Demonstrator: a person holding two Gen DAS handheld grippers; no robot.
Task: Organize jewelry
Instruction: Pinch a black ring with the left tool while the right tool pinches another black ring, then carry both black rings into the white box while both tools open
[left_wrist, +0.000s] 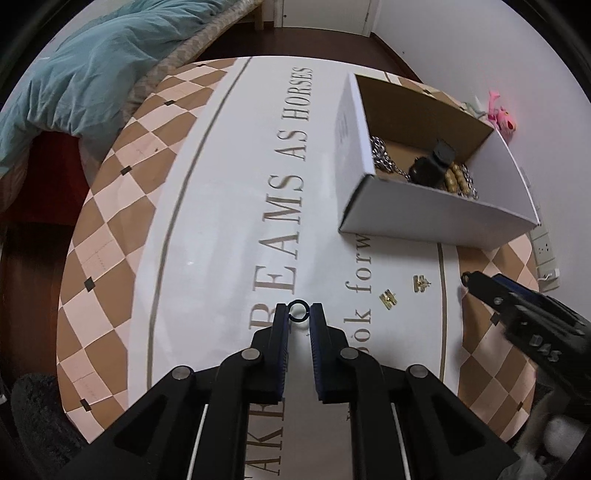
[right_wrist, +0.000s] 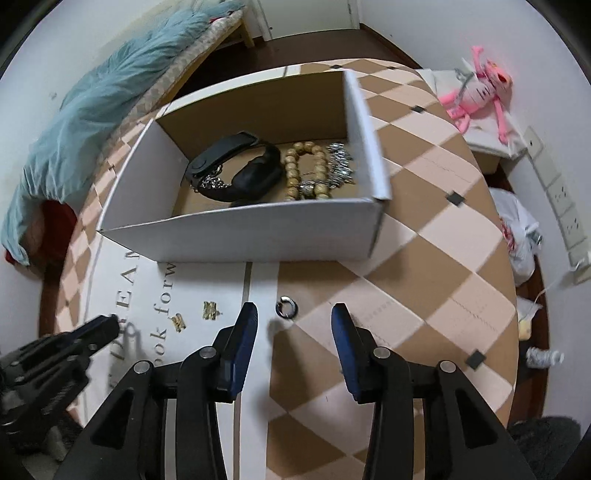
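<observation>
Pinching the dark ring (left_wrist: 297, 309) at its tips, your left gripper (left_wrist: 297, 312) hangs well short of the box (left_wrist: 424, 206); lift over its wall before releasing. Your right gripper (right_wrist: 294, 314) gapes empty behind the silver ring (right_wrist: 287, 306), near the box.

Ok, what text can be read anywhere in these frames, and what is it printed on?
"REAMS AS HORSES" on the tablecloth, first letter hidden.
"ook forw" on the tablecloth, cut off by the box.
"AK", tablecloth bottom edge, partly hidden.
"DAS" on the right gripper.
Nothing else legible.
</observation>
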